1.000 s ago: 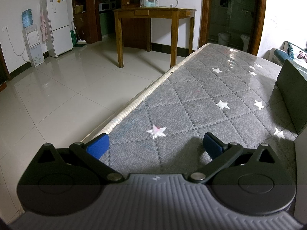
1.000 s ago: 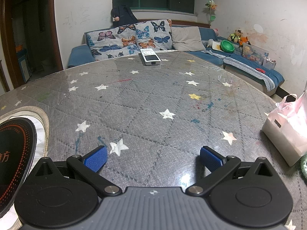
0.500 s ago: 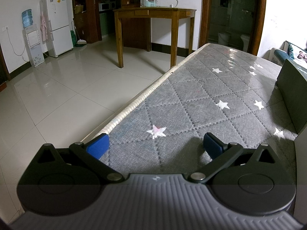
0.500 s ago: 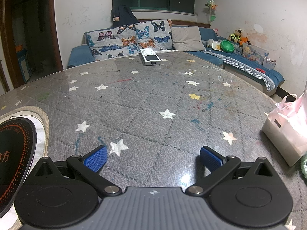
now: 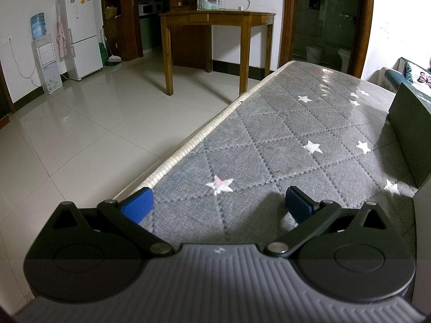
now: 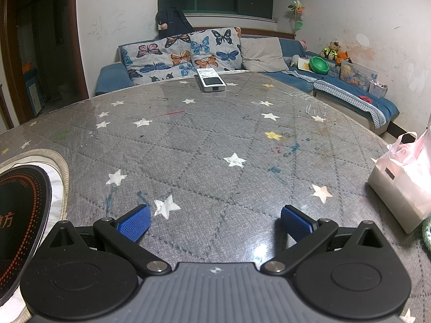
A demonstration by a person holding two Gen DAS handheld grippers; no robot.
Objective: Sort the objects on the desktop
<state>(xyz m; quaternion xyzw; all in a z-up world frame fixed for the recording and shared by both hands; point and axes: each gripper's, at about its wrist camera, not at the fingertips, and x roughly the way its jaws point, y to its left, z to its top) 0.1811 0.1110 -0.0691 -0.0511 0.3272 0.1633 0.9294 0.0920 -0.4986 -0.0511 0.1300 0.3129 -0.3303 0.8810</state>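
Right wrist: remote [image 6: 210, 80] well beyond spread fingers [image 6: 134, 223].

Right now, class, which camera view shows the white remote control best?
The right wrist view: the white remote control lies in full sight at the far edge of the table, near the sofa. The left wrist view shows nothing of it, only bare tabletop and a dark box.

Both wrist views sit low over the star-patterned table [image 5: 282, 134], facing different ways.
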